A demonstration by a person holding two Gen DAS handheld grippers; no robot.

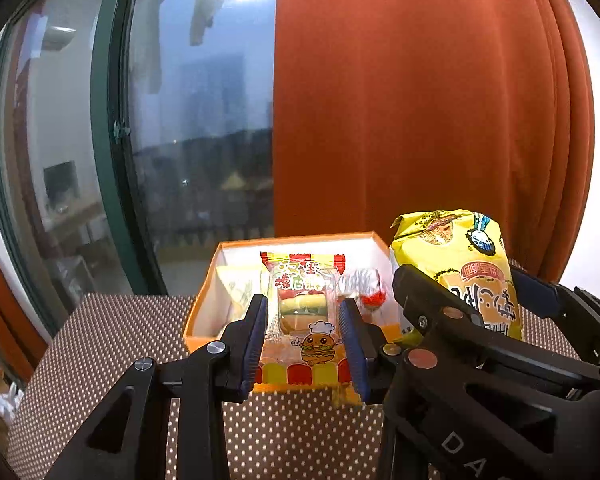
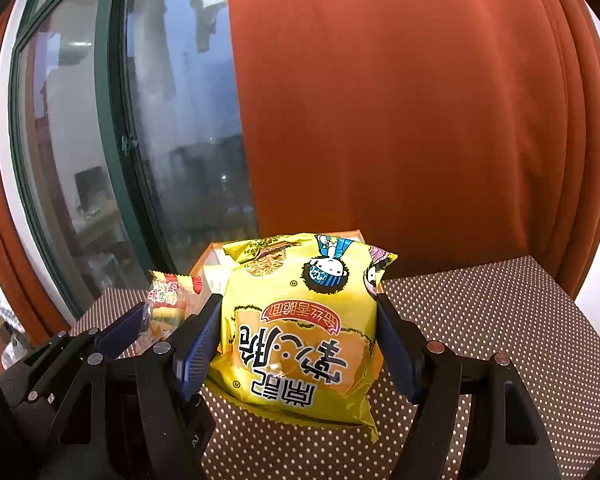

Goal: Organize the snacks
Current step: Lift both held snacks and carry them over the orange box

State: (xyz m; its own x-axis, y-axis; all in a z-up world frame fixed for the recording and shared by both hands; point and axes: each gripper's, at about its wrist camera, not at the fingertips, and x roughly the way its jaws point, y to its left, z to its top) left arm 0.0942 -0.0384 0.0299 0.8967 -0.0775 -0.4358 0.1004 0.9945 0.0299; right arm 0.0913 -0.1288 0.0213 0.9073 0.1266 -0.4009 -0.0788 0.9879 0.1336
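The left gripper [image 1: 303, 330] is clamped on a clear burger-candy packet [image 1: 303, 320], lifted in front of the orange box [image 1: 204, 300]. The right gripper [image 2: 299, 344], jaws fairly wide, pinches a yellow noodle-snack bag [image 2: 300, 336] by its sides (print upside down), clear of the dotted tablecloth [image 2: 500, 320]. Inside the box sit a pale packet [image 1: 240, 292] and a silvery wrapped sweet [image 1: 364, 284]. Behind hangs a rust-red curtain [image 1: 420, 100].

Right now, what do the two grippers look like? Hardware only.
Both match. The left gripper and right gripper have matte black angular linkage arms with cut-out windows, round silver pivot pins, and jaws lined with dark blue ribbed pads. The right gripper's body carries white letters, partly cut off. No cables, hands or sleeves visible.
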